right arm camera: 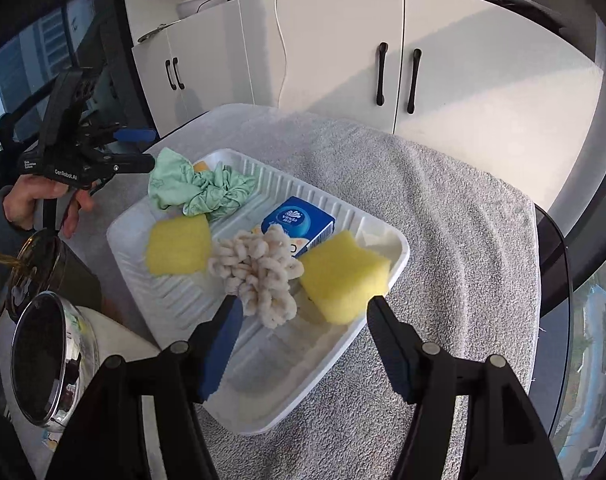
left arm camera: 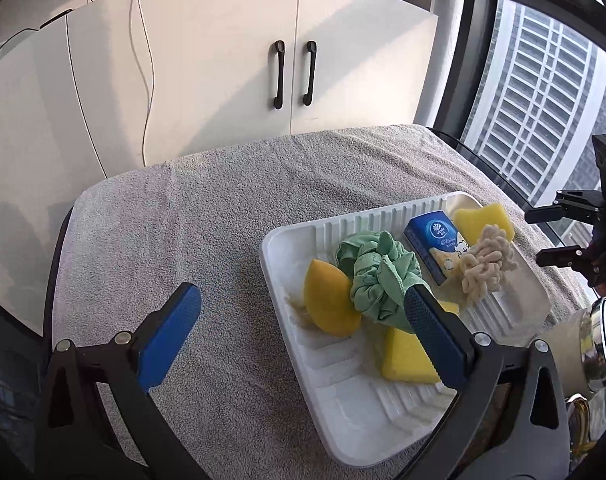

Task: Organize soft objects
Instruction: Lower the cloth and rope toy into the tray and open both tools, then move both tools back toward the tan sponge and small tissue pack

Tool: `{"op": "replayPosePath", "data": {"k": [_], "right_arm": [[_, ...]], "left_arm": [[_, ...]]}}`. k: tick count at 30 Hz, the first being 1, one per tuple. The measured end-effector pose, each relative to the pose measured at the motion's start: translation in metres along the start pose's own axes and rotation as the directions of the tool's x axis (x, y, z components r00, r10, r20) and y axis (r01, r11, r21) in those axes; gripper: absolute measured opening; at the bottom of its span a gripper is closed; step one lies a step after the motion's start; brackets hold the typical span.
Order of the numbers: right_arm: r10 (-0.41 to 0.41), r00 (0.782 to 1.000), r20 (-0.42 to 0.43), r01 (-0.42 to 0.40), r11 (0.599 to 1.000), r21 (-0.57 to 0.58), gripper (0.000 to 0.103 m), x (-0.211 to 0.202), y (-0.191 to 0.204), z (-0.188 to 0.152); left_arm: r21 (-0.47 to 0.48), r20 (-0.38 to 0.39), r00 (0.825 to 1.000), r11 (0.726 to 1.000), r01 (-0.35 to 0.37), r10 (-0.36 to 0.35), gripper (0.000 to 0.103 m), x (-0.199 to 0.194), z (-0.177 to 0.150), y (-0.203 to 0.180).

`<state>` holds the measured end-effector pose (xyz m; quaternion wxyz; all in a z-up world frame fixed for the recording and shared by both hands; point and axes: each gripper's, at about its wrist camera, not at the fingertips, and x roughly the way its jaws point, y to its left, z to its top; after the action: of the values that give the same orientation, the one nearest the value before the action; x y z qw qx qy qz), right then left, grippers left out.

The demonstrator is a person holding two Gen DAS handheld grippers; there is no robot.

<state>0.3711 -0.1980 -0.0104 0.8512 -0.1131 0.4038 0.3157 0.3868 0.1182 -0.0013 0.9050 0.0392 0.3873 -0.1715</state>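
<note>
Surface: grey towel [left arm camera: 207, 216] over my table, white cabinets [left arm camera: 223, 60] behind.
Left gripper [left arm camera: 303, 320]: I see its jaws spread fully, empty, nothing touched.
Right gripper [right arm camera: 303, 320]: jaws partly spread, empty.
Tray [right arm camera: 263, 408]: holds everything; long axis runs 7 to 1 o'clock in the left view.
Green cloth [left arm camera: 379, 276]: crumpled, at the tray's 9 o'clock side, right view.
Tissue pack [right arm camera: 299, 220]: centre, lengthways along the tray.

left gripper [left arm camera: 303, 316] — black frame, blue pads | silver screws | white lettering

High-rise flat: white cupboards [left arm camera: 223, 60], tower-block window [left arm camera: 543, 100].
</note>
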Motion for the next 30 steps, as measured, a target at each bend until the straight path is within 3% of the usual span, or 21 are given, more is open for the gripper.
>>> {"op": "replayPosePath", "data": {"k": [14, 23, 30], "right_arm": [[-0.036, 0.996, 0.078, 0.031, 0.998, 0.060, 0.071, -0.059, 0.014, -0.043], [-0.055, 0.995, 0.084, 0.044, 0.991, 0.130, 0.076, -0.078, 0.035, -0.092], [-0.039, 0.997, 0.065, 0.025, 0.980, 0.199, 0.077, -0.081, 0.058, -0.128]], "left_arm": [[-0.133, 0.088, 0.995, 0.991, -0.030, 0.042, 0.103, -0.075, -0.053, 0.009], [-0.202, 0.081, 0.991, 0.976, -0.085, 0.103, 0.103, -0.110, -0.115, 0.004], [-0.228, 0.058, 0.995, 0.971, -0.072, 0.087, 0.103, -0.133, -0.159, -0.024]]}}
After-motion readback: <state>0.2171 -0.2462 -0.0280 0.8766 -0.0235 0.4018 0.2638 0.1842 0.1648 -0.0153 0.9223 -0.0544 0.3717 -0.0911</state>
